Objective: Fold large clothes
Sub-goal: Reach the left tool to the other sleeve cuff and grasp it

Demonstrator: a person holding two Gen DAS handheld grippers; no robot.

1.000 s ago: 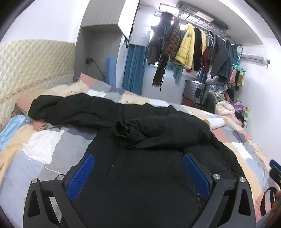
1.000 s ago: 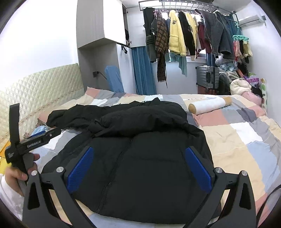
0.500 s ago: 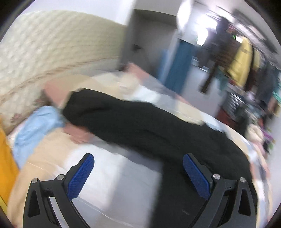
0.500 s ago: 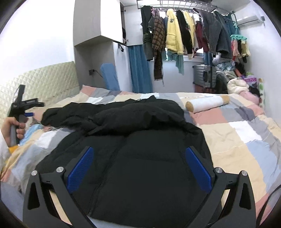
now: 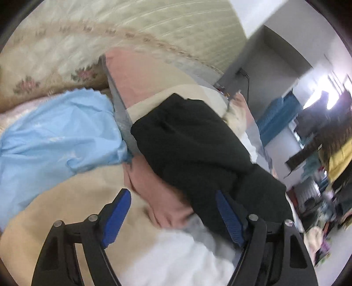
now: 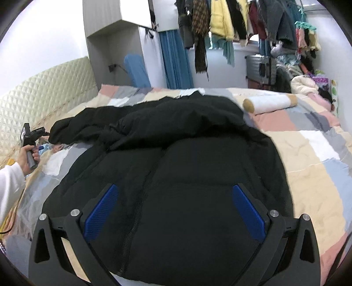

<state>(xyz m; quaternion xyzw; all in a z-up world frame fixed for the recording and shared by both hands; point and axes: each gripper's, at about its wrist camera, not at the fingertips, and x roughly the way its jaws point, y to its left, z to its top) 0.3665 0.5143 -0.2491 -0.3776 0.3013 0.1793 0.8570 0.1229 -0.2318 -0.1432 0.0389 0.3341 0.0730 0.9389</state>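
Observation:
A large black padded jacket [image 6: 176, 176] lies face up on the patchwork bed [image 6: 308, 176], its zip running down the front. One sleeve stretches left toward the headboard; its cuff end [image 5: 187, 136] shows close in the left wrist view. My left gripper [image 5: 173, 198] is open, tilted, just short of the sleeve end, with its right finger beside the black cloth. It also shows in the right wrist view [image 6: 33, 140], held in a hand by the sleeve tip. My right gripper [image 6: 173, 191] is open and empty above the jacket's lower body.
A light blue cloth [image 5: 55, 136] and a pink pillow [image 5: 140, 72] lie by the quilted headboard [image 6: 44, 92]. A white bolster roll [image 6: 270, 103] lies at the bed's far right. Hung clothes [image 6: 231, 19], a suitcase [image 6: 261, 68] and a wardrobe [image 6: 114, 44] stand beyond the bed.
My left gripper swung left from over the jacket's body to the sleeve end near the headboard, tilting as it went. My right gripper stayed over the jacket and moved slightly closer.

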